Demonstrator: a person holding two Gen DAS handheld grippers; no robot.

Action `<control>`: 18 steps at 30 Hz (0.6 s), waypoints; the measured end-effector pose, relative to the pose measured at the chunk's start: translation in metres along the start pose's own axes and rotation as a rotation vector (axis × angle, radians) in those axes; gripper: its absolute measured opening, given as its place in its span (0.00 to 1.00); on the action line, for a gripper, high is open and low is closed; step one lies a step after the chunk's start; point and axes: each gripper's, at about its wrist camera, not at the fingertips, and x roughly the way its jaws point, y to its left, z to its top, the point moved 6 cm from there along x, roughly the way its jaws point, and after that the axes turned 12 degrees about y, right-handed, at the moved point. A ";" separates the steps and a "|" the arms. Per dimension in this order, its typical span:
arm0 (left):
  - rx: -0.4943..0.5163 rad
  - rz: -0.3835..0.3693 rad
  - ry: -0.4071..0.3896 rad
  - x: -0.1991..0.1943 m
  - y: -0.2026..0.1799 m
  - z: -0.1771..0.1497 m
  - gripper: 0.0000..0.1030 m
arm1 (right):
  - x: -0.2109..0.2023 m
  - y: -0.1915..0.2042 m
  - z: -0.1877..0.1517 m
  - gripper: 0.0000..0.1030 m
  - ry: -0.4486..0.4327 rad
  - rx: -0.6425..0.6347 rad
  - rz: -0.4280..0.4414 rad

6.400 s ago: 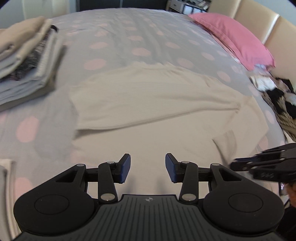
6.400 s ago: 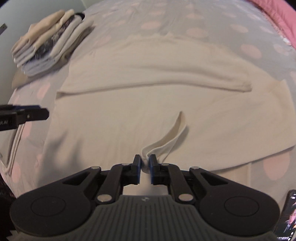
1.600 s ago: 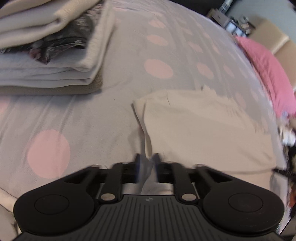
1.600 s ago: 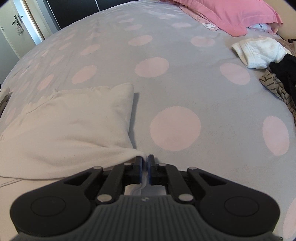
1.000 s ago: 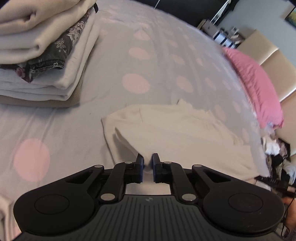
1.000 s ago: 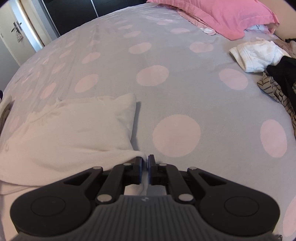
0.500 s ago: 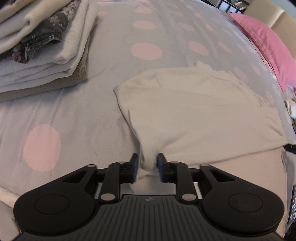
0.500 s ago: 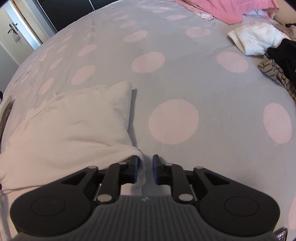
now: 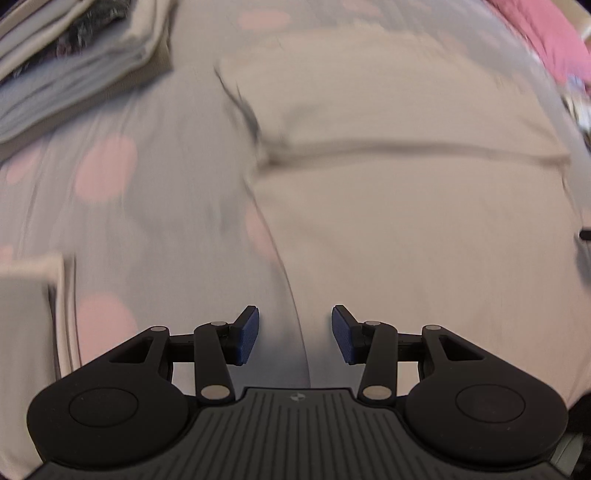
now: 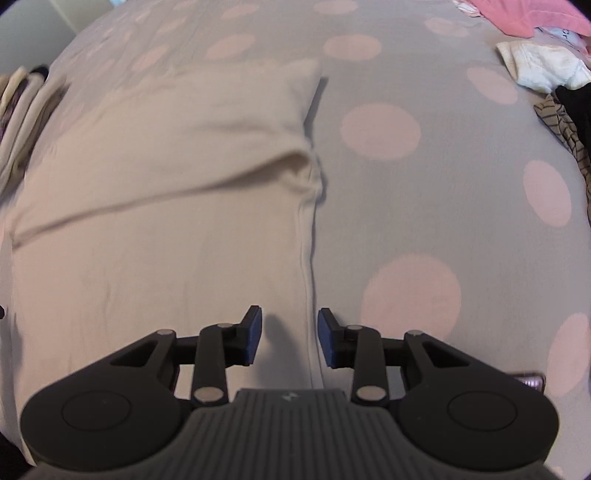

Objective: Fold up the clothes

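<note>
A cream sweater (image 9: 406, 221) lies flat on the bed, its far half doubled over the near half along a crosswise fold. My left gripper (image 9: 294, 334) hovers over the sweater's left edge, jaws opening, nothing pinched between the blue pads (image 9: 246, 334). In the right wrist view the same cream sweater (image 10: 166, 206) fills the left half. My right gripper (image 10: 289, 332) sits over its right edge, jaws opening, with the edge below the gap and free of the pads. The left wrist view is blurred by motion.
The bed has a grey sheet with pink dots (image 10: 424, 206). A stack of folded clothes (image 9: 74, 62) sits at the far left, also glimpsed as the stack (image 10: 18, 110). A pink pillow (image 9: 546, 33), a white garment (image 10: 543, 66) and dark striped clothes (image 10: 569, 118) lie at the right.
Both grippers let go of the sweater's corners and opened. Both drew back toward me over the near half, leaving the folded layer lying flat.
</note>
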 end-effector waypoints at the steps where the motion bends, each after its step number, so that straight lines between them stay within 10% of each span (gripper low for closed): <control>1: -0.009 -0.005 0.001 0.001 -0.001 -0.010 0.40 | 0.001 -0.001 -0.008 0.35 0.008 -0.011 -0.006; 18: -0.030 0.033 0.052 0.022 -0.018 -0.098 0.30 | 0.008 0.016 -0.121 0.27 0.071 -0.202 -0.118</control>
